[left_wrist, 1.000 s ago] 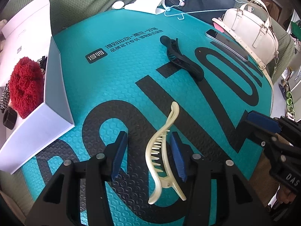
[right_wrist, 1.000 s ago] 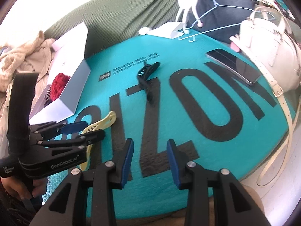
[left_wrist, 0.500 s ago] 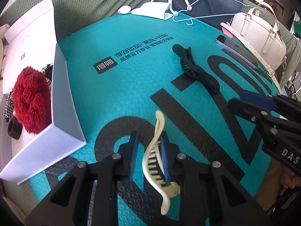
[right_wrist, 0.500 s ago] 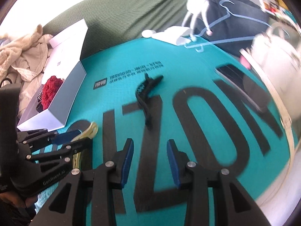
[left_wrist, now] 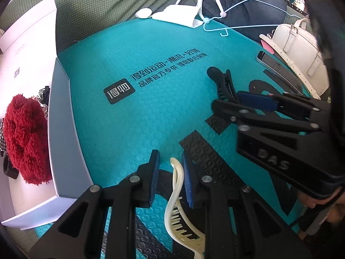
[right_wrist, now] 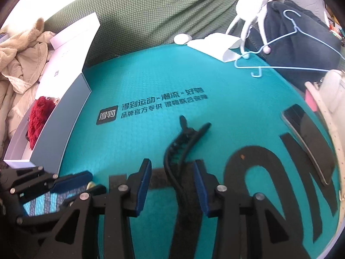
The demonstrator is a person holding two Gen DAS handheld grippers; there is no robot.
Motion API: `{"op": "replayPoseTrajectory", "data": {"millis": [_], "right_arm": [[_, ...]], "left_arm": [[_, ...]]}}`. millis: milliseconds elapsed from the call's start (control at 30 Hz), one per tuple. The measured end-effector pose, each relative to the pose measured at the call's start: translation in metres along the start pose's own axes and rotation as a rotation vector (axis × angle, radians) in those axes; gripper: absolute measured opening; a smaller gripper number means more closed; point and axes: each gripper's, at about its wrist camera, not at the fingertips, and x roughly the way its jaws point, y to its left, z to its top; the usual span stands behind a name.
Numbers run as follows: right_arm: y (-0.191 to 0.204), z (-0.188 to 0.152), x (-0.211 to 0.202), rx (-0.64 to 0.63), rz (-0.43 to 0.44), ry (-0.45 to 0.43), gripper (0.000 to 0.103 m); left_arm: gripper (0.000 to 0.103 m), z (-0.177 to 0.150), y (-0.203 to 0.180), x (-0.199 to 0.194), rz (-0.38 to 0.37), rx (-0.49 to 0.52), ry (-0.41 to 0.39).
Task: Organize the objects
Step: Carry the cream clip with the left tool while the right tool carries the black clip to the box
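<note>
Your left gripper (left_wrist: 170, 177) fingers pinch the cream hair claw (left_wrist: 179, 207) for carrying; your right gripper (right_wrist: 171, 185) fingers, parted and just widening, straddle the black hair claw (right_wrist: 183, 149), untouched.

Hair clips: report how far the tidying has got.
Done: a red fluffy scrunchie already lies in the white box. In hand: the left tool has closed on the cream hair clip; the right tool is open, with the black hair clip lying between its fingers on the teal mat. Left: both clips are not yet boxed.
</note>
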Motion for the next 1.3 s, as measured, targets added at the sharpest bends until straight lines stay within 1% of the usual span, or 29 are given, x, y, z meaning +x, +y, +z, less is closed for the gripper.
{"op": "replayPoseTrajectory", "data": {"millis": [133,167,200,233,467,567,600,667,700,733,767,800,833,867,933,1067,1200,1267,1300], "right_arm": [[0.006,0.004,0.008,-0.021,-0.02,-0.012,0.04],[0.007,0.004,0.008,-0.024,-0.021,-0.013,0.038],[0.007,0.004,0.008,-0.026,-0.023,-0.016,0.024],[0.007,0.003,0.007,-0.031,-0.021,-0.015,0.021],[0.003,-0.006,-0.007,-0.013,-0.005,-0.005,0.02],[0.003,-0.012,-0.015,-0.009,-0.001,0.001,0.02],[0.003,-0.014,-0.018,-0.009,0.002,0.0,0.02],[0.004,-0.02,-0.024,-0.007,0.005,-0.002,0.02],[0.004,-0.023,-0.028,-0.004,0.004,0.0,0.02],[0.004,-0.026,-0.03,-0.003,0.004,0.001,0.02],[0.004,-0.029,-0.033,-0.001,0.005,0.001,0.02],[0.004,-0.031,-0.037,0.002,0.006,0.001,0.02],[0.003,-0.034,-0.041,0.005,0.007,0.0,0.02],[0.003,-0.036,-0.045,0.008,0.01,0.0,0.02],[0.004,-0.041,-0.053,0.011,0.016,-0.005,0.02],[0.008,-0.051,-0.065,0.0,0.017,-0.004,0.02],[0.013,-0.061,-0.072,-0.01,0.024,0.001,0.02],[0.015,-0.066,-0.075,-0.009,0.027,0.005,0.02],[0.015,-0.068,-0.076,-0.008,0.029,0.008,0.02]], "left_arm": [[0.019,0.0,0.005,0.001,-0.007,-0.021,-0.001],[0.018,0.0,0.005,0.001,-0.003,-0.024,-0.001],[0.016,0.0,0.005,0.001,-0.001,-0.025,0.001],[0.013,0.0,0.005,0.001,-0.003,-0.028,0.003],[0.011,-0.003,0.011,-0.006,-0.032,-0.067,0.013],[0.011,-0.007,0.013,-0.011,-0.073,-0.066,0.024],[0.013,-0.008,0.014,-0.013,-0.089,-0.07,0.019],[0.016,-0.012,0.016,-0.018,-0.095,-0.072,0.0],[0.02,-0.013,0.016,-0.021,-0.092,-0.074,-0.006],[0.029,-0.015,0.018,-0.024,-0.095,-0.079,-0.01],[0.035,-0.016,0.019,-0.027,-0.101,-0.086,-0.013],[0.05,-0.018,0.021,-0.03,-0.11,-0.093,-0.02],[0.062,-0.02,0.023,-0.034,-0.116,-0.101,-0.032],[0.064,-0.023,0.025,-0.039,-0.119,-0.109,-0.05],[0.066,-0.029,0.027,-0.045,-0.109,-0.112,-0.056],[0.066,-0.037,0.025,-0.045,-0.099,-0.091,-0.021],[0.065,-0.046,0.021,-0.046,-0.07,-0.075,-0.018],[0.063,-0.048,0.018,-0.043,-0.061,-0.057,-0.004],[0.059,-0.049,0.017,-0.041,-0.053,-0.052,0.003]]}}
